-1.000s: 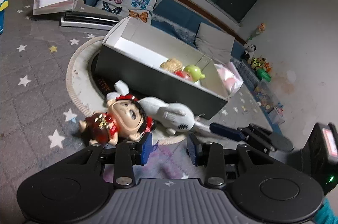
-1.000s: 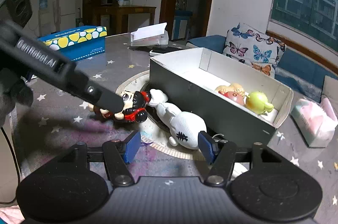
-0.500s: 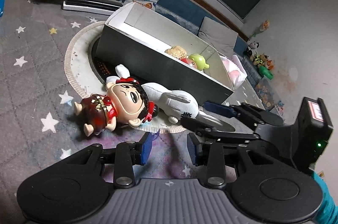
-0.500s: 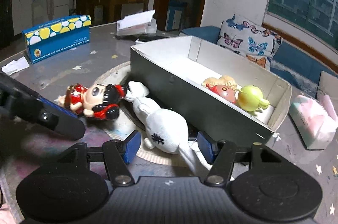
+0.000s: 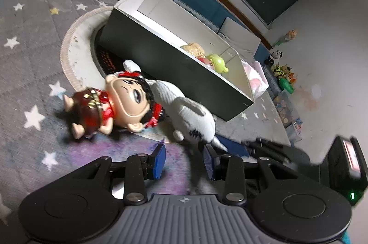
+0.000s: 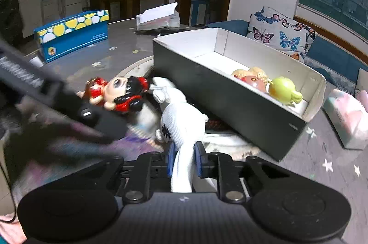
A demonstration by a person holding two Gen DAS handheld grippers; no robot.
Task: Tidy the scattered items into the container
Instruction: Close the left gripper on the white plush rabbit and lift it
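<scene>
A white plush rabbit [image 6: 181,122] lies on the table in front of the dark open box [image 6: 220,94]. My right gripper [image 6: 183,162] is shut on the rabbit's lower end. A doll with black hair and a red dress [image 5: 115,103] lies left of the rabbit [image 5: 188,113], head against it; it also shows in the right wrist view [image 6: 115,92]. My left gripper [image 5: 184,161] is open and empty, just short of the doll and rabbit. The box [image 5: 161,60] holds a green toy [image 6: 284,88], a red one and a tan one.
A round woven mat [image 5: 76,48] lies under the box. A blue tissue box [image 6: 71,34] and a white paper-topped box [image 6: 158,16] stand farther back. A pink pack [image 6: 347,115] sits right of the box. A butterfly cushion [image 6: 280,37] lies behind.
My right gripper has moved forward and shut on the plush rabbit's end. My left gripper has moved closer to the doll and stays open.
</scene>
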